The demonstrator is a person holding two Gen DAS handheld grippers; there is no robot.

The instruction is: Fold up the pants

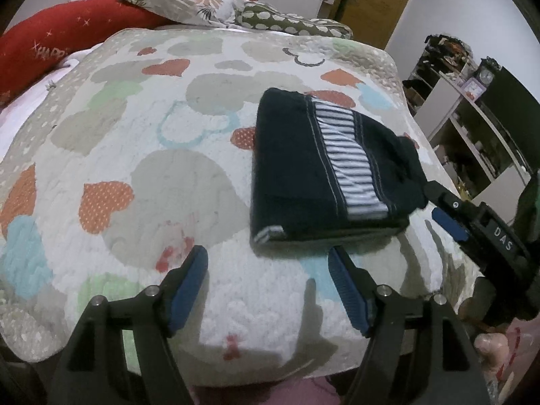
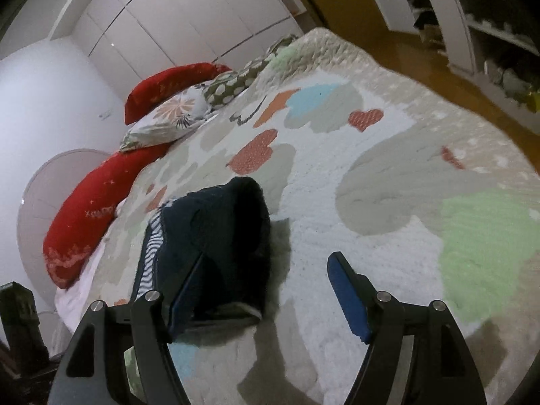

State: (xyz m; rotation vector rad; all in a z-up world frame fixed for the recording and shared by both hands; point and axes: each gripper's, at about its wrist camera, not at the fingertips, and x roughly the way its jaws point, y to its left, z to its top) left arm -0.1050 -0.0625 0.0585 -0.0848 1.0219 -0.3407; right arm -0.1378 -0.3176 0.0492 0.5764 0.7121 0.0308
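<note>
the pants (image 1: 324, 168) are seen folded into a compact dark navy block with a blue-and-white striped band, lying on the heart-patterned quilt (image 1: 152, 175) of the bed. the left gripper (image 1: 268, 263) is spread wide and holds nothing — the block's near edge lies just beyond its fingertips, closer to the right-hand finger. the right gripper (image 2: 266, 270) is also wide open; its left finger (image 2: 189, 283) is set against the right side of the block, the other finger stands clear over bare quilt. actual contact cannot be judged, since the dark fabric merges with the black finger. in the left view the right gripper's body enters from the right edge, marked "das". on the red pillow (image 1: 50, 44) "happ" is readable, the rest cut off by a fold.
</note>
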